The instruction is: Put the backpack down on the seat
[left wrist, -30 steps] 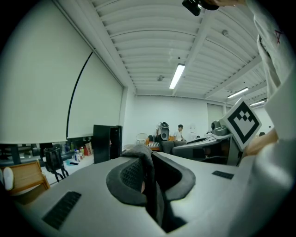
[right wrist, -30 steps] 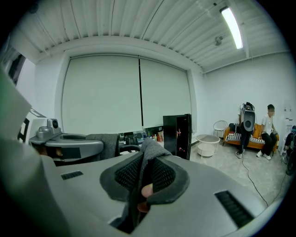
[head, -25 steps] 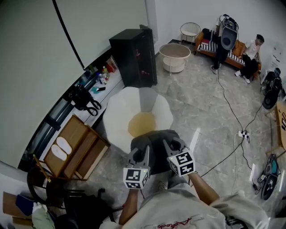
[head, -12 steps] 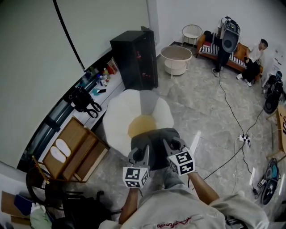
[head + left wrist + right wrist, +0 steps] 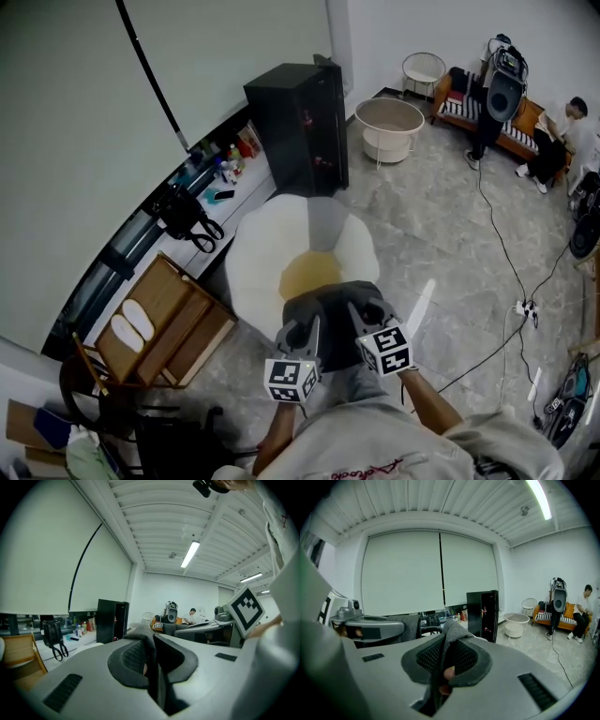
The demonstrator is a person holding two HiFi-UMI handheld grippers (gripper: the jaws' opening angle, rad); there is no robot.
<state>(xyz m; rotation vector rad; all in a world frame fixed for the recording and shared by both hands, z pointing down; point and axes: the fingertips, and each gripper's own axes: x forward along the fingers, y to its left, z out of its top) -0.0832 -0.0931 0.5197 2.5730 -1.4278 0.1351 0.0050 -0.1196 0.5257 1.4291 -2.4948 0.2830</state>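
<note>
Hanging between our two grippers, the grey backpack sits in the air at the near edge of the round white seat, overlapping its yellow middle in the head view; we judge it not yet set down. It looks soft and limp, likely to sag and fold on landing, so the top fabric where we hold it seems the sensible place to grip. The left gripper and right gripper each have their jaws nearly closed, pinching a fold of the grey cloth. Only the gripper views show that pinch clearly, with cloth squeezed between the ribbed pads. Only the head view shows the seat under the bag, the black cabinet beyond and the wooden crate beside it.
</note>
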